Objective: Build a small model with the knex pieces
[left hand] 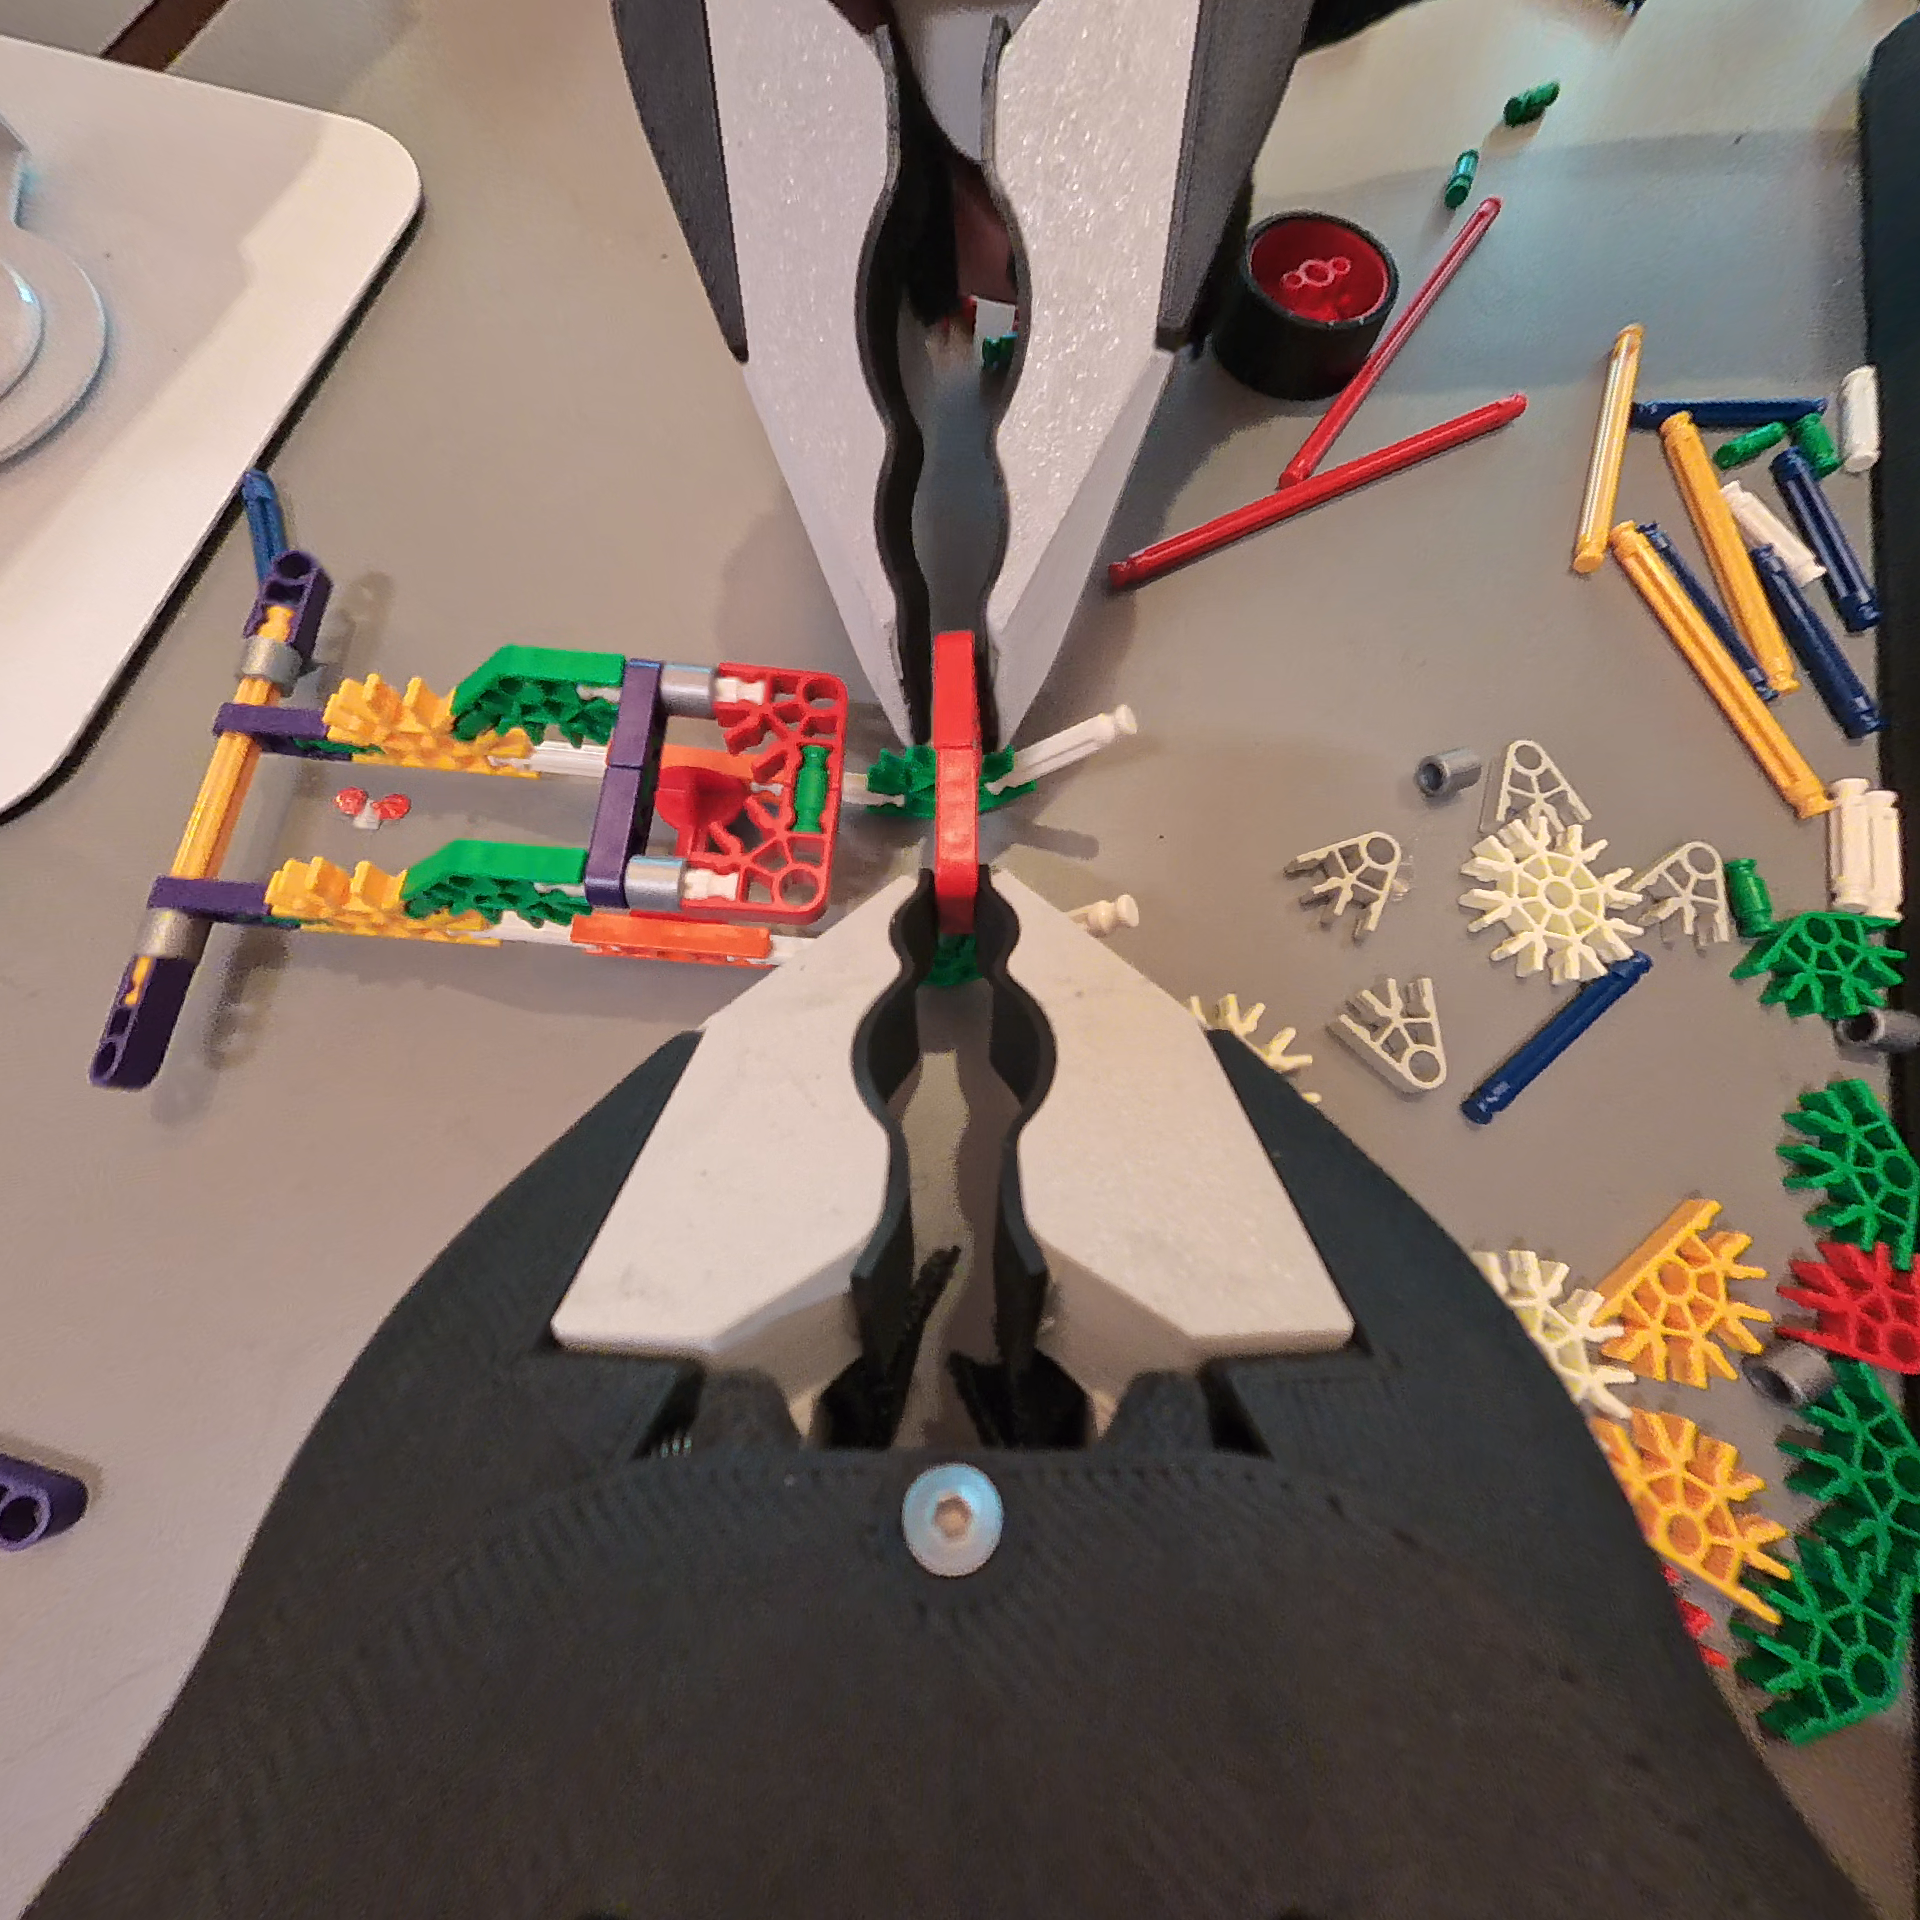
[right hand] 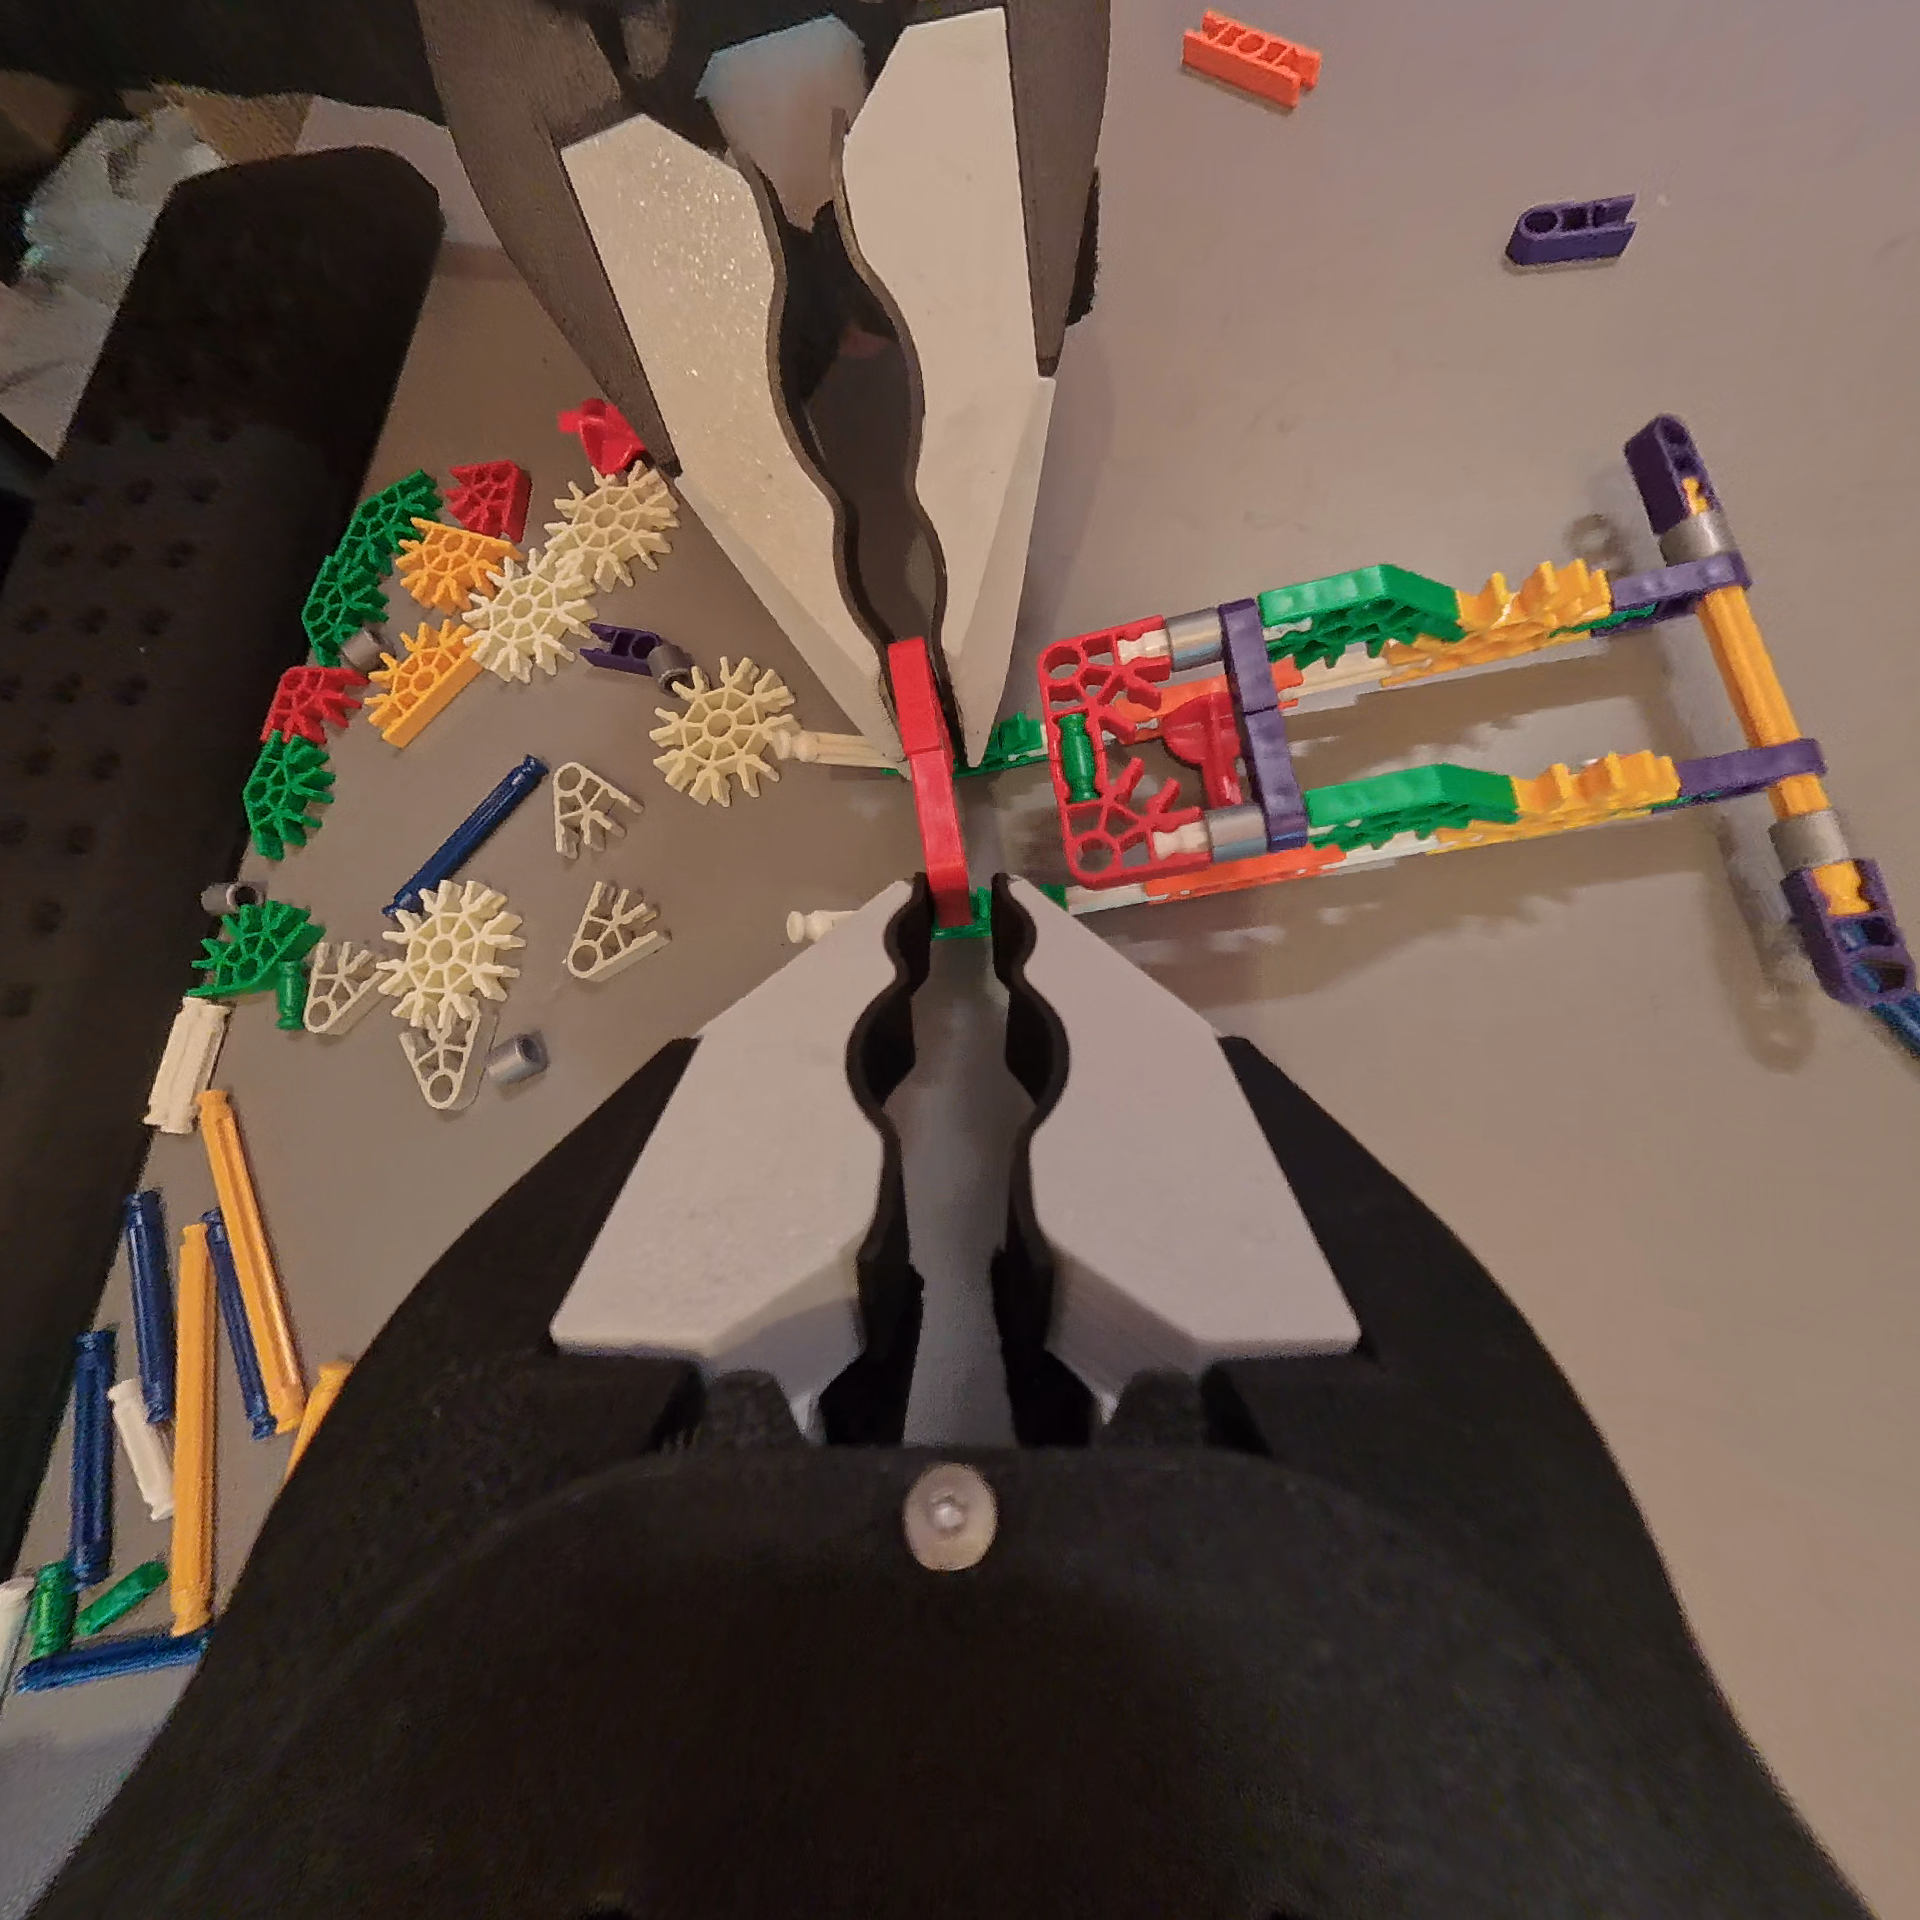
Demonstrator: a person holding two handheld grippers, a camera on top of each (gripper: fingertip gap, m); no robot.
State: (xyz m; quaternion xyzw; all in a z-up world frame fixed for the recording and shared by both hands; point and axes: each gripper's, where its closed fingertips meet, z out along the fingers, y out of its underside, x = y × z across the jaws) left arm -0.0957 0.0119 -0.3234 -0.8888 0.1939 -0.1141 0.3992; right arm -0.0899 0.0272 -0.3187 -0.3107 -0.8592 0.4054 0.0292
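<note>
Both the left gripper [left hand: 954,902] and the right gripper [right hand: 954,883] are nearly closed on the red curved piece [left hand: 956,790] of the colourful model [left hand: 499,800] on the table [left hand: 623,1143].

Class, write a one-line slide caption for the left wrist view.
Two tools, left tool and right tool, meet end to end on a red piece beside a colourful rod-and-connector model on a grey table.

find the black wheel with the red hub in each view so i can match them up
Left wrist view: the black wheel lies at upper right, just right of the far gripper.
Right wrist view: not in it.
Shared landmark: the red piece, centre of both views, pinched between the two grippers, with the colourful model left of it in the left view, right in the right.
</note>
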